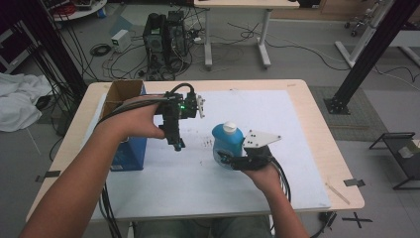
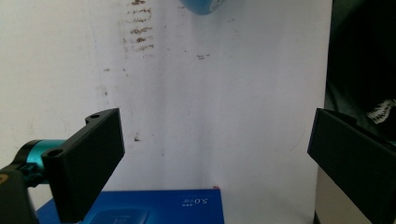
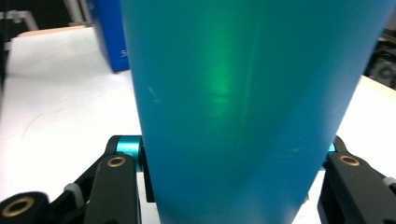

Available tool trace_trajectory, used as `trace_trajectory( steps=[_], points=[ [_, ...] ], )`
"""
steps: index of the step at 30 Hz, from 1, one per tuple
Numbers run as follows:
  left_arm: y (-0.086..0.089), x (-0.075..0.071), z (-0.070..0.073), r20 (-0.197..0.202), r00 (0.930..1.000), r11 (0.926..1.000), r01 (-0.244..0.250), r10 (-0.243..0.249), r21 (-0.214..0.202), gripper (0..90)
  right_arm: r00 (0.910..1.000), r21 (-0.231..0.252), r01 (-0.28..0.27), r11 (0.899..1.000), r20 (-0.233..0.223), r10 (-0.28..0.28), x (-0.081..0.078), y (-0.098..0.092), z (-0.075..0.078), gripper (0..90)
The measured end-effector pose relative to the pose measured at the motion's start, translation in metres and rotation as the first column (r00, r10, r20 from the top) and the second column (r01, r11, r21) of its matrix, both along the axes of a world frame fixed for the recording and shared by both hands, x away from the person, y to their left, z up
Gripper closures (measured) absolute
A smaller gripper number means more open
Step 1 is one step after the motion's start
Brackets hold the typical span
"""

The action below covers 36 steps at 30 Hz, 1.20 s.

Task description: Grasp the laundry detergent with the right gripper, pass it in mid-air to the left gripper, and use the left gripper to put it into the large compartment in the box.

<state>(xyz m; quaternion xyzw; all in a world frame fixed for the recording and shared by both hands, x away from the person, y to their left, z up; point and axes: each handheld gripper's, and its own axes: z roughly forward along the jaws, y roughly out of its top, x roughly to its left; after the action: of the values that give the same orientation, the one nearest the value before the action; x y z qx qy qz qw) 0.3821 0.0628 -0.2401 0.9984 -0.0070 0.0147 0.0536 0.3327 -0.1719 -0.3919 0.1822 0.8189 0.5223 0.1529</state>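
Observation:
A blue bottle (image 1: 227,141) with a white cap stands upright on the white mat (image 1: 198,188), right of centre. My right gripper (image 1: 224,157) is shut on its lower body from the near side. In the right gripper view the bottle (image 3: 247,107) sits between the jaw links. My left gripper (image 1: 177,144) hangs above the mat left of the bottle, pointing down. Its jaws (image 2: 215,135) stand wide open with bare mat between them. The bottle's base (image 2: 201,5) shows at the top of that view.
A blue box (image 1: 130,151) with an open brown top stands at the table's left, just beside my left hand; it also appears as the blue box (image 2: 154,205) and blue box (image 3: 109,37). Beyond the table are a computer tower (image 1: 163,37), cables and a desk (image 1: 237,29).

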Motion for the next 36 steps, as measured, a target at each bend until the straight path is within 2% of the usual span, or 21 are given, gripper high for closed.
trace_trajectory(
  steps=[2, 4, 5, 6, 10, 13, 14, 15, 16, 17, 18, 21, 26, 27, 29, 30, 31, 32, 34, 35, 36],
  points=[
    [-0.002, -0.003, 0.001, 0.001, 0.9999, 0.9999, 0.015, -0.015, 0.0, 3.7, 0.9996, -0.001, -0.028, 1.0, -0.008, 0.028, 0.0, 0.003, 0.0, 44.7],
    [-0.004, -0.006, 0.002, 0.003, 0.9996, 0.9996, 0.028, -0.028, 0.002, 3.7, 0.9978, -0.015, -0.066, 0.998, 0.004, 0.066, 0.002, 0.006, -0.001, 44.7],
    [-0.005, -0.007, 0.002, 0.006, 0.9995, 0.9995, 0.032, -0.032, 0.003, 3.7, 0.9971, -0.005, -0.076, 0.997, -0.012, 0.076, 0.001, 0.008, -0.001, 44.7],
    [-0.007, -0.009, 0.003, 0.008, 0.9993, 0.9993, 0.036, -0.036, 0.003, 3.7, 0.9957, -0.005, -0.093, 0.996, -0.007, 0.093, 0.002, 0.01, -0.001, 44.7],
    [-0.012, -0.015, 0.005, 0.004, 0.9982, 0.9982, 0.06, -0.06, 0.011, 3.7, 0.992, -0.002, -0.126, 0.992, -0.012, 0.126, 0.003, 0.017, -0.001, 44.7],
    [-0.016, -0.02, 0.006, 0.005, 0.9977, 0.9976, 0.067, -0.067, 0.014, 3.7, 0.9854, 0.004, -0.17, 0.985, -0.003, 0.17, 0.004, 0.025, -0.001, 44.7],
    [-0.017, -0.021, 0.006, -0.002, 0.9973, 0.9972, 0.073, -0.073, 0.014, 3.7, 0.9831, 0.011, -0.181, 0.983, -0.02, 0.182, 0.003, 0.027, -0.001, 44.7],
    [-0.018, -0.022, 0.006, -0.003, 0.9969, 0.9968, 0.078, -0.078, 0.014, 3.7, 0.9807, 0.004, -0.196, 0.981, -0.001, 0.196, 0.005, 0.029, 0.0, 44.7],
    [-0.02, -0.022, 0.006, 0.003, 0.9965, 0.9964, 0.084, -0.084, 0.013, 3.7, 0.9786, 0.004, -0.206, 0.979, -0.001, 0.206, 0.005, 0.031, 0.001, 44.6],
    [-0.021, -0.023, 0.007, 0.014, 0.9958, 0.9958, 0.09, -0.09, 0.019, 3.6, 0.9762, 0.004, -0.21, 0.978, -0.052, 0.21, 0.002, 0.033, 0.001, 44.7],
    [-0.022, -0.024, 0.006, 0.009, 0.9961, 0.9961, 0.087, -0.087, 0.014, 3.7, 0.9714, 0.013, -0.237, 0.971, -0.016, 0.237, 0.005, 0.037, 0.0, 44.7],
    [-0.025, -0.027, 0.005, -0.005, 0.9953, 0.9952, 0.097, -0.097, 0.015, 3.7, 0.9667, 0.016, -0.254, 0.967, -0.028, 0.254, 0.004, 0.042, 0.001, 44.7],
    [-0.029, -0.029, 0.003, -0.006, 0.994, 0.9936, 0.109, -0.109, 0.027, 3.7, 0.953, 0.038, -0.296, 0.955, -0.058, 0.298, 0.004, 0.049, 0.001, 44.7],
    [-0.03, -0.03, 0.002, -0.014, 0.9954, 0.9951, 0.095, -0.094, 0.029, 3.7, 0.9502, 0.04, -0.307, 0.951, -0.045, 0.309, 0.005, 0.051, 0.001, 44.7],
    [-0.032, -0.03, 0.001, -0.014, 0.9934, 0.9926, 0.114, -0.114, 0.042, 3.7, 0.9491, 0.031, -0.312, 0.949, -0.033, 0.313, 0.006, 0.053, 0.002, 44.7],
    [-0.032, -0.031, -0.001, -0.022, 0.9948, 0.9947, 0.1, -0.099, 0.024, 3.7, 0.947, 0.017, -0.321, 0.947, -0.002, 0.321, 0.007, 0.055, 0.001, 44.7],
    [-0.033, -0.029, 0.0, -0.013, 0.9926, 0.9921, 0.121, -0.12, 0.035, 3.7, 0.9455, 0.024, -0.325, 0.945, -0.001, 0.325, 0.007, 0.056, 0.001, 44.7],
    [-0.033, -0.031, -0.001, -0.024, 0.9945, 0.9942, 0.103, -0.102, 0.031, 3.7, 0.9436, 0.024, -0.331, 0.943, 0.008, 0.331, 0.007, 0.057, 0.001, 44.7],
    [-0.035, -0.03, -0.002, -0.015, 0.9934, 0.9929, 0.114, -0.114, 0.034, 3.7, 0.9407, 0.032, -0.339, 0.94, -0.01, 0.339, 0.006, 0.059, 0.003, 44.7],
    [-0.036, -0.03, -0.003, -0.029, 0.9932, 0.9931, 0.114, -0.113, 0.029, 3.6, 0.9398, 0.035, -0.342, 0.939, -0.002, 0.342, 0.007, 0.06, 0.003, 44.7],
    [-0.037, -0.031, -0.003, -0.017, 0.9926, 0.992, 0.121, -0.121, 0.036, 3.7, 0.9359, 0.029, -0.352, 0.935, 0.004, 0.352, 0.007, 0.061, 0.003, 44.7]
  ],
)
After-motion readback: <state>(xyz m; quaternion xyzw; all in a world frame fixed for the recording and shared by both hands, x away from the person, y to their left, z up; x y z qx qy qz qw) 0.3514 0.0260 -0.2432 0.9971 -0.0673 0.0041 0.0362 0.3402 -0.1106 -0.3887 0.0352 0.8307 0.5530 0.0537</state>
